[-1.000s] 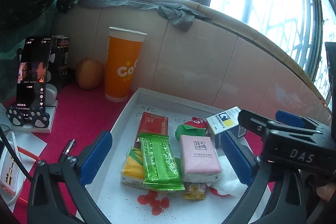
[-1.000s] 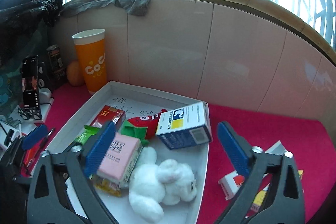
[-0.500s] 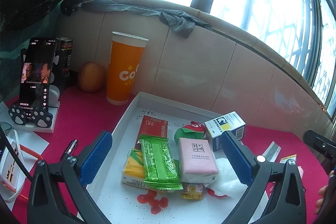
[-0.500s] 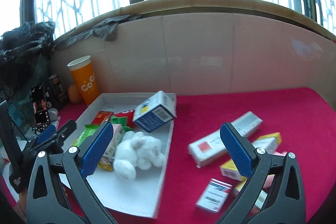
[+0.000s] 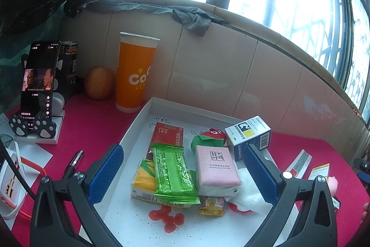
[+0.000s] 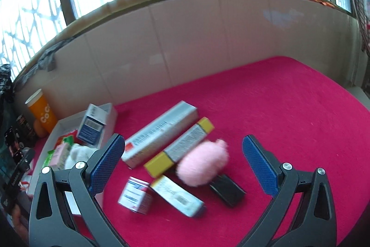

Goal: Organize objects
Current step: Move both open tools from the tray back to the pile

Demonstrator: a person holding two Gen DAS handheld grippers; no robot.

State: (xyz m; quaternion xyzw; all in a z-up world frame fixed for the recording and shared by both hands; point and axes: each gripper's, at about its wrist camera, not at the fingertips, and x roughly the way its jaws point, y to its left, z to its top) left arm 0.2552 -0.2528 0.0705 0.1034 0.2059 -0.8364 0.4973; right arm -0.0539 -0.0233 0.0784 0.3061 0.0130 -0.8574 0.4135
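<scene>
A white tray (image 5: 138,122) on the red cloth holds a red packet (image 5: 168,136), a green snack pack (image 5: 173,174), a pink tissue pack (image 5: 216,167), a blue-white box (image 5: 248,134) and a white plush (image 5: 251,197). My left gripper (image 5: 182,174) is open and empty over the tray. My right gripper (image 6: 182,166) is open and empty over loose items on the cloth: a pink plush (image 6: 202,164), a long silver box (image 6: 159,132), a yellow-ended box (image 6: 179,147), a small red-blue box (image 6: 135,195), a black object (image 6: 227,189).
An orange cup (image 5: 135,72), an orange fruit (image 5: 99,82), a can (image 5: 70,59) and a phone on a paw stand (image 5: 38,87) stand left of the tray. A pen (image 5: 74,161) and a white charger (image 5: 9,179) lie at the front left. A tiled wall runs behind.
My right gripper has swung right, away from the tray, and now faces the loose boxes and pink plush on the cloth. My left gripper has stayed over the tray.
</scene>
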